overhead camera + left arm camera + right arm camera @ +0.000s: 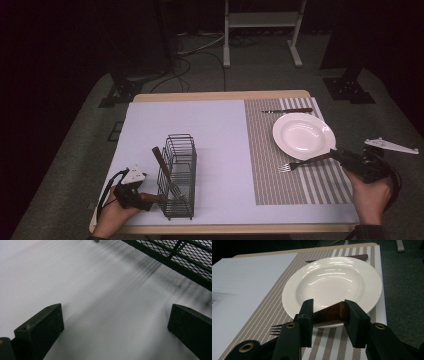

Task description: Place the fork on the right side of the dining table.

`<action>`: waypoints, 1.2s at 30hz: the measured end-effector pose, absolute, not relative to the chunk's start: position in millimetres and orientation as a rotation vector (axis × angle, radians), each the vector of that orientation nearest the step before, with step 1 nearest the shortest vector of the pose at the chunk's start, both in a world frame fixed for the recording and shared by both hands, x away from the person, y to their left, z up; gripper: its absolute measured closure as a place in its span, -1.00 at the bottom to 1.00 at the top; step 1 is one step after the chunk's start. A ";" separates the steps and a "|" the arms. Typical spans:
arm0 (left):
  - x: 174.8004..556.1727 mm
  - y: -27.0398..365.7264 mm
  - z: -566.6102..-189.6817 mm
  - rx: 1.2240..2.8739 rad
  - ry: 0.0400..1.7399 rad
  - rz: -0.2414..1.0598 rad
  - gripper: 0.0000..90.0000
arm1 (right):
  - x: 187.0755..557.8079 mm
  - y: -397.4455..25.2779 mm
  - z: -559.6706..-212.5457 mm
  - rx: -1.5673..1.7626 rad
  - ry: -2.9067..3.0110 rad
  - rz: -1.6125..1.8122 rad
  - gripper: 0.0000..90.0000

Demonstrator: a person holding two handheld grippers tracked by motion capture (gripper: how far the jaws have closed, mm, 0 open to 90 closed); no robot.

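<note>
**Right tongs clamped on fork handle beside plate**

The right gripper (328,315) has its jaws closed on the wooden handle of the fork (300,163), lower right of the high view, on the striped placemat (280,185) just below the plate (303,135). The fork appears light, stiff, and slender; the handle end is the sound hold. Its long axis runs left-right, tines pointing left. The left gripper (115,327) stands wide, empty, beside the wire caddy (178,175).

Between our black right gripper's (329,312) jaws we are seeing a fork's (322,317) reddish-brown handle; beyond it, a glossy white plate (362,280); beneath, a brown-and-white striped placemat (269,310).
</note>
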State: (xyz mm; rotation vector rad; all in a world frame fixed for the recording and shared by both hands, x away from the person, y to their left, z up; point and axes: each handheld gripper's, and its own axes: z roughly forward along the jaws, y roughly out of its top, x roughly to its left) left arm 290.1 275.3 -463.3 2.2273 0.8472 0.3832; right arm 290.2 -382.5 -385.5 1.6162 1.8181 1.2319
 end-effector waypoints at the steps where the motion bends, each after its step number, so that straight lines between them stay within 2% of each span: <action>1: 290.1 275.3 -463.2 2.228 0.847 0.384 -1.00 | 290.6 -383.6 -386.8 1.624 1.817 1.228 0.32; 36: 290.2 275.4 -463.2 2.229 0.846 0.383 -1.00 | 303.3 -396.1 -420.4 1.811 1.849 1.061 -0.04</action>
